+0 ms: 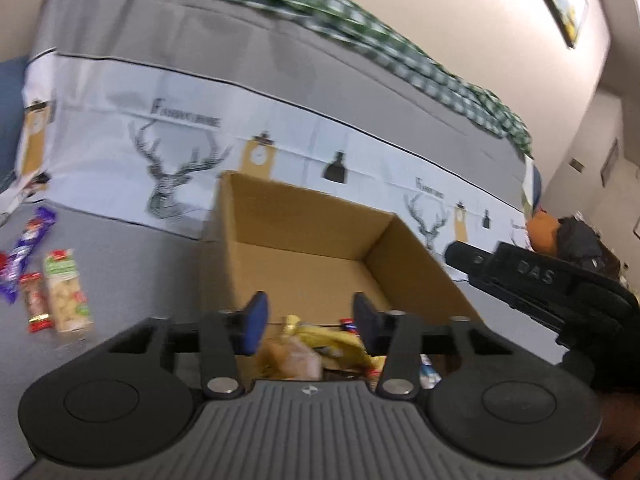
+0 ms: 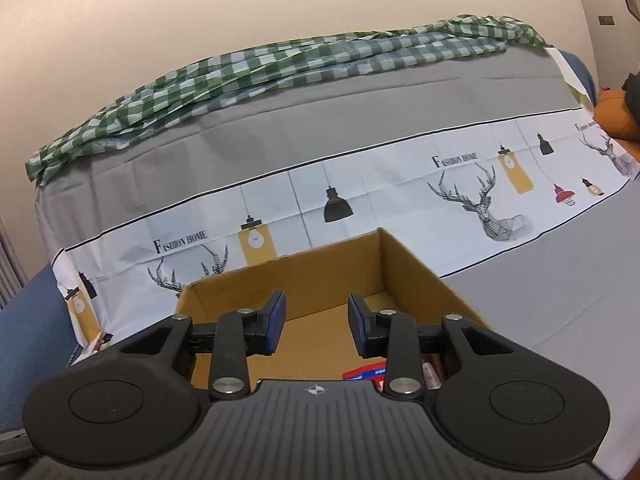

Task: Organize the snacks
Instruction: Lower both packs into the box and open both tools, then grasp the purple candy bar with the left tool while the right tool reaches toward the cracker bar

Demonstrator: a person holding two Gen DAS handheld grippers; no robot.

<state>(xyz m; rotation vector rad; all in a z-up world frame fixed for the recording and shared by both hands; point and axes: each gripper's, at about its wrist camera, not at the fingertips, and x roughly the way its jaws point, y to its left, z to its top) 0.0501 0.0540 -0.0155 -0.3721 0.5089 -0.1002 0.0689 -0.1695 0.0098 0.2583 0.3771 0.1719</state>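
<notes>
An open cardboard box (image 1: 304,236) stands on the grey cloth; it also shows in the right wrist view (image 2: 320,280). My left gripper (image 1: 310,318) is open and empty above the box's near end, over a yellow snack bag (image 1: 332,342) and other packets inside. My right gripper (image 2: 317,326) is open and empty above the box, with a red and blue packet (image 2: 366,372) below it. The right gripper's body (image 1: 540,280) shows at the right of the left wrist view. On the cloth left of the box lie a nut pack (image 1: 68,292), a red bar (image 1: 36,302) and a purple wrapper (image 1: 26,248).
A couch back covered in grey cloth with a deer-print band (image 2: 480,196) rises behind the box. A green checked cloth (image 2: 280,68) lies along its top. An orange and a black item (image 1: 560,232) sit at the far right.
</notes>
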